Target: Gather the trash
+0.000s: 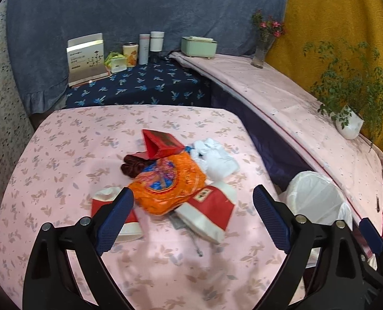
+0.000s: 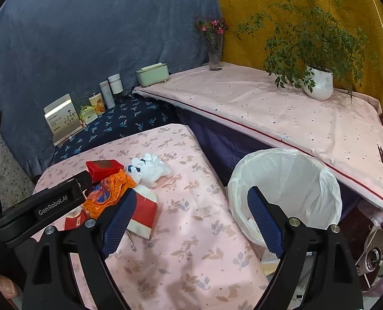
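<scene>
A heap of trash lies on the pink floral table (image 1: 62,155): an orange wrapper (image 1: 168,183), a red box (image 1: 163,144), a dark red scrunchie (image 1: 132,165), crumpled white tissue (image 1: 214,157), and two red-and-white cartons (image 1: 209,211) (image 1: 114,206). A bin with a white liner (image 2: 287,191) stands right of the table. My left gripper (image 1: 191,217) is open just short of the heap. My right gripper (image 2: 191,219) is open and empty between the table's right edge and the bin. The orange wrapper (image 2: 109,193), tissue (image 2: 150,168) and carton (image 2: 145,211) show in the right wrist view too.
A small metal pin (image 1: 198,245) lies near the cartons. A navy shelf (image 1: 140,85) behind holds a card box, cans and bottles. A pink shelf (image 2: 269,108) carries a green box (image 2: 152,73), a flower vase (image 2: 214,51) and a potted plant (image 2: 318,80).
</scene>
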Motion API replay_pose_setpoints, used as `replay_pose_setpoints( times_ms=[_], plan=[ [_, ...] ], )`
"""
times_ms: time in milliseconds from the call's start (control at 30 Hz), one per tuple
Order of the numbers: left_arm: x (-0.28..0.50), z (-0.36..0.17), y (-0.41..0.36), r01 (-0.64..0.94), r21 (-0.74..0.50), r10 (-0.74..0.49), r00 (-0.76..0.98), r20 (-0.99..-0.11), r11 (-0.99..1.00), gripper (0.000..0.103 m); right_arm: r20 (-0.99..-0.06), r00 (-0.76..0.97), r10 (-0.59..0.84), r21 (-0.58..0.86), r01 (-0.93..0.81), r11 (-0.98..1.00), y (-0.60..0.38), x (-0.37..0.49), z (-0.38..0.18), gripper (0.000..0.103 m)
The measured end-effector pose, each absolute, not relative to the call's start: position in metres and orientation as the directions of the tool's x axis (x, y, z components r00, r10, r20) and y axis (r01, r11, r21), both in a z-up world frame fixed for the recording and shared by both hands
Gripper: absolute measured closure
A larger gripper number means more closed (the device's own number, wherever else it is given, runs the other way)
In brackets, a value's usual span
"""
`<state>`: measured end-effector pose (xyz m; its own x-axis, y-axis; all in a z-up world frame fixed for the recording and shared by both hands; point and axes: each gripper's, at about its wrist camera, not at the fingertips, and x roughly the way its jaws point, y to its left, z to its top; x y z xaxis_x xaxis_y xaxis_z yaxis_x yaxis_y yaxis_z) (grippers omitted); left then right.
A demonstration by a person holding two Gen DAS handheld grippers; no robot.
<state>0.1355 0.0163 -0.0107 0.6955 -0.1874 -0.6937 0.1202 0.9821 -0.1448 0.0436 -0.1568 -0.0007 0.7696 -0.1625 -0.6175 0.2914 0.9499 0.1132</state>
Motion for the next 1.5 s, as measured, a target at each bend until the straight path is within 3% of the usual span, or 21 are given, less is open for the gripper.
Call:
replay_pose_setpoints(
  times_ms=[567, 1333, 1433, 1500],
  plan=[
    [0.160, -0.079, 0.104, -0.056, -0.096, -0.044, 0.592, -0.805, 0.994, 0.009, -0.700, 0.711, -0.058, 0.126, 0.203, 0.971, -0.100, 0.094, -0.050, 0.019],
    [0.198, -0.148, 0.126, -0.130, -0.210, -0.137, 0.425, -0.895, 0.969, 0.009, -0.811, 0.584, 0.036, 0.234, 0.266, 0.935, -0.089, 0.166, -0.131, 0.019],
    [0.197, -0.147, 0.120, -0.105, -0.212, -0.148, 0.428, -0.891, 0.972, 0.012, -0.820, 0.570, 0.058, 0.256, 0.274, 0.927, -0.091, 0.165, -0.140, 0.019],
    [0.196, -0.145, 0.117, -0.090, -0.214, -0.155, 0.435, -0.887, 0.973, 0.021, -0.818, 0.571, 0.066, 0.270, 0.280, 0.921, -0.093, 0.163, -0.142, 0.020]
  ],
)
